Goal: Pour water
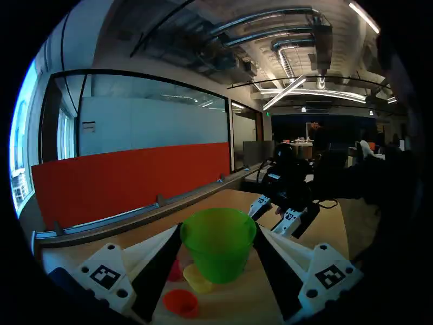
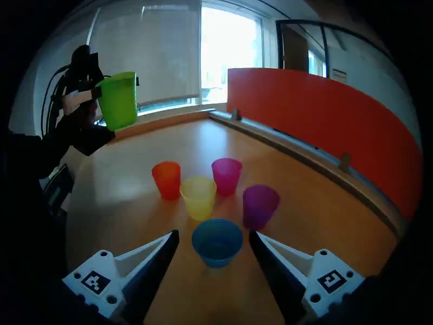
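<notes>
An office room with a red partition (image 2: 325, 119) holds a wooden table (image 2: 325, 227), where an orange cup (image 2: 166, 179), pink cup (image 2: 226, 176), purple cup (image 2: 260, 206) and blue cup (image 2: 217, 242) ring a yellow cup (image 2: 198, 196). Your left gripper (image 1: 217, 230) is clamped on a green cup (image 1: 219, 254), upright, raised and well apart from the yellow cup; your right gripper (image 2: 212, 234) is spread, flanking the blue cup without touching. This looks like the carry before pouring: next, bring the green cup over the yellow cup's cluster and tip gently.
</notes>
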Available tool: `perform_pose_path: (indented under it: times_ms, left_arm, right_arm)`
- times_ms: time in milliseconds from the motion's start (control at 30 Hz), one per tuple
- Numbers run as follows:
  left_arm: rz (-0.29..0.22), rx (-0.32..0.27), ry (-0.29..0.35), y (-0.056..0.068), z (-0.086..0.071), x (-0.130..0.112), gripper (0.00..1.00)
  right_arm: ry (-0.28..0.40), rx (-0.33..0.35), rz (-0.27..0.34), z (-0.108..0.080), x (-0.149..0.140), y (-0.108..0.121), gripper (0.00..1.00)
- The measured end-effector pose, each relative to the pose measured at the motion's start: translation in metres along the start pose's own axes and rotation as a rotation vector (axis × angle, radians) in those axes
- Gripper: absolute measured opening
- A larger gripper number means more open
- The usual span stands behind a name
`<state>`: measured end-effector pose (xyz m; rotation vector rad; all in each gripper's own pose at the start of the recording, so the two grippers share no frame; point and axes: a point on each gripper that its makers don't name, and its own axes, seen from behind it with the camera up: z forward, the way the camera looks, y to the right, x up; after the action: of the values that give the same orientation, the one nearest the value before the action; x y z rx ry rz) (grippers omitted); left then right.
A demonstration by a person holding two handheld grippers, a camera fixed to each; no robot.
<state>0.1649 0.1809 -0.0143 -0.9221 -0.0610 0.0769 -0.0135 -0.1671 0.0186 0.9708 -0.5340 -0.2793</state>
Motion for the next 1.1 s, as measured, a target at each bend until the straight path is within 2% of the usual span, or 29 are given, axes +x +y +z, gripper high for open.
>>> perform_pose_path:
  times_ms: [567,1100]
  left_arm:
    - [-0.001,0.012,-0.016,-0.006,-0.007,-0.009,0.90]
    - [0.009,0.017,-0.031,-0.007,-0.009,-0.014,0.90]
  right_arm:
    - [-0.045,0.006,0.021,0.030,-0.033,0.003,1.00]
    - [-0.054,0.013,0.029,0.060,-0.042,0.002,1.00]
